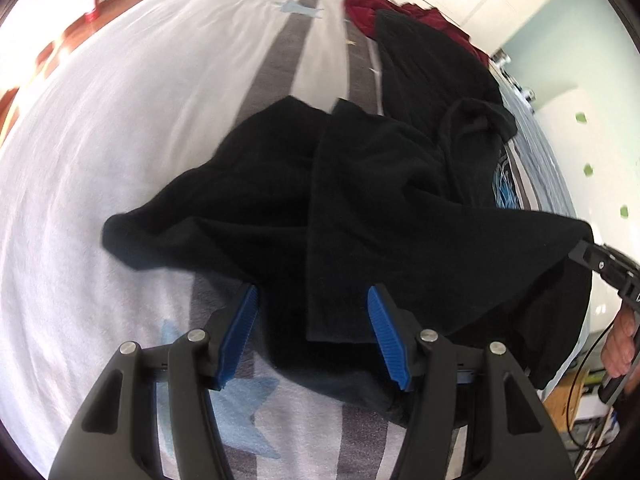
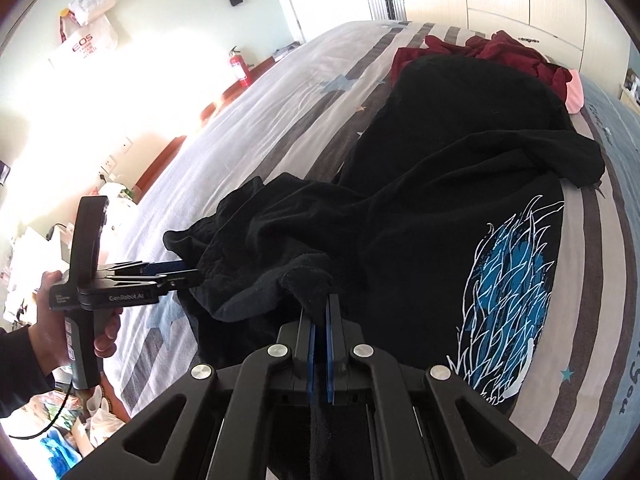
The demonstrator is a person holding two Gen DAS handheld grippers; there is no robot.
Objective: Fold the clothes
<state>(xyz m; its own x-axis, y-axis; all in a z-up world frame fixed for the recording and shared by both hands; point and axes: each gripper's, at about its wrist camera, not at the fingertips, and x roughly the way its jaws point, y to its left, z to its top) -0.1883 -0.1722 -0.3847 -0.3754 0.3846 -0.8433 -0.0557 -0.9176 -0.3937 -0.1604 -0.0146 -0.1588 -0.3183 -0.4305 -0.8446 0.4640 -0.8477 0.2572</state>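
— Right gripper has its blue pads pinched tight on a corner of the black fleece garment, lifted off the striped grey-and-white bedspread.

— And the left gripper?

— About half open, nothing between its blue ribbed pads; the crumpled cloth lies just beyond it, near the bed's near edge.

— Risk?

— I'd say the single corner could slip, or the left grabs two layers at once. The black printed T-shirt lies right alongside and could get dragged too.
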